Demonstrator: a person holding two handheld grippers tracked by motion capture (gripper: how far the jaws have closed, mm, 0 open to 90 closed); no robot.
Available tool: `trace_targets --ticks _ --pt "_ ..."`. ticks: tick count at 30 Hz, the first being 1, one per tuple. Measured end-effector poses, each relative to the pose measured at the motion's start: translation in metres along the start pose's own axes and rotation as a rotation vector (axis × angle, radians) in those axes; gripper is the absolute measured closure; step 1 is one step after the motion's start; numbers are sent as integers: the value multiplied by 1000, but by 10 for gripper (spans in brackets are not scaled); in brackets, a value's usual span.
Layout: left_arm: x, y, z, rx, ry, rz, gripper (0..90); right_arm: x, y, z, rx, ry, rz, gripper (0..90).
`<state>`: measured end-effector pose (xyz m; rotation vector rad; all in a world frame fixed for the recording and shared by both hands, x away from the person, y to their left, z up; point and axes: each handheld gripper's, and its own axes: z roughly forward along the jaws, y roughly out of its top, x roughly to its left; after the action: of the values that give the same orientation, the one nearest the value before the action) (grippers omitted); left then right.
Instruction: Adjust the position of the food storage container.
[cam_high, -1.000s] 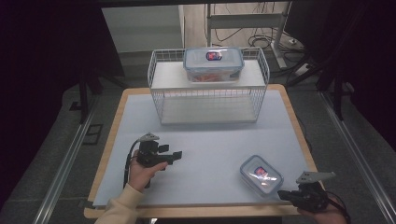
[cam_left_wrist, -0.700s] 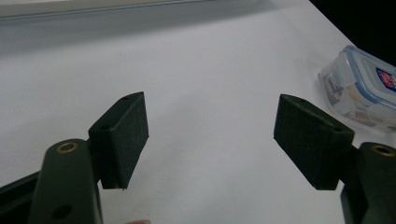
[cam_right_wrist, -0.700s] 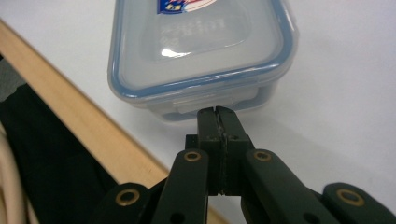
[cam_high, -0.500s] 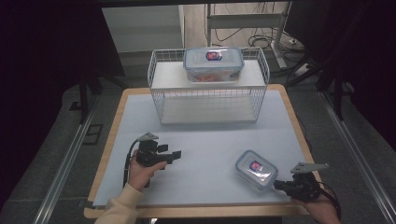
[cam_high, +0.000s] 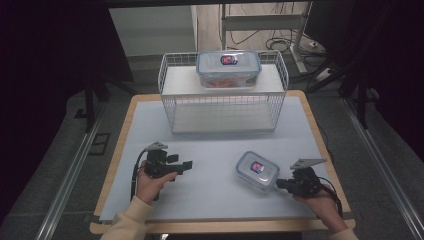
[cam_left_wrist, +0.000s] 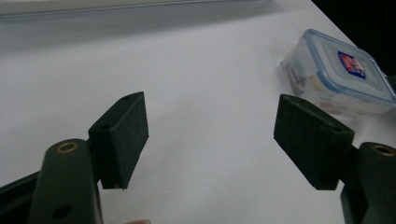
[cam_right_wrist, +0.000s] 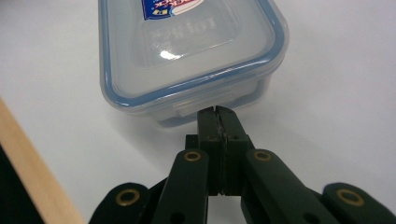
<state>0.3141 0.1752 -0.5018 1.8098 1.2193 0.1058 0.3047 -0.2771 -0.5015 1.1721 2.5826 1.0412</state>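
Pushing appears to be the step in hand: the right gripper (cam_right_wrist: 218, 112) has its jaws pressed flat together with nothing between them, and their joined tip sits against the near end wall of the small container (cam_right_wrist: 187, 51), just under the blue-rimmed lid; whether it presses or merely touches cannot be told. In the high view this gripper (cam_high: 280, 184) lies at the near right of the table (cam_high: 210, 150), with the small container (cam_high: 257, 170) directly ahead of it and angled toward the middle of the table.

To do this well, in my judgement, the tip should stay low on the wall and centred on it; contact off to one corner would spin the box rather than slide it; a tip riding up under the lid clasp might pry at it; the travel should be slow and level across the white surface.

The left gripper (cam_high: 186, 164) is held at the near left, well apart from the box; its jaws stand wide and empty, the small container (cam_left_wrist: 338, 74) visible beyond them to the right; it could serve as a stop or receive the box.

Farther back stands the wire rack (cam_high: 223, 107), with a larger container (cam_high: 228, 68) resting on its top shelf; its lower shelf lies bare.
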Motion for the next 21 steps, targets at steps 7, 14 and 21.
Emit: trace_targets --ticks 7,14,21 --pt "1 0 1 -1 0 -7 262 2 23 23 1 9 -17 897" --pt "2 -1 1 2 1 -12 262 5 39 39 -3 16 -20 896" --pt "4 -1 2 4 -5 -15 272 12 53 53 -7 14 -42 896"
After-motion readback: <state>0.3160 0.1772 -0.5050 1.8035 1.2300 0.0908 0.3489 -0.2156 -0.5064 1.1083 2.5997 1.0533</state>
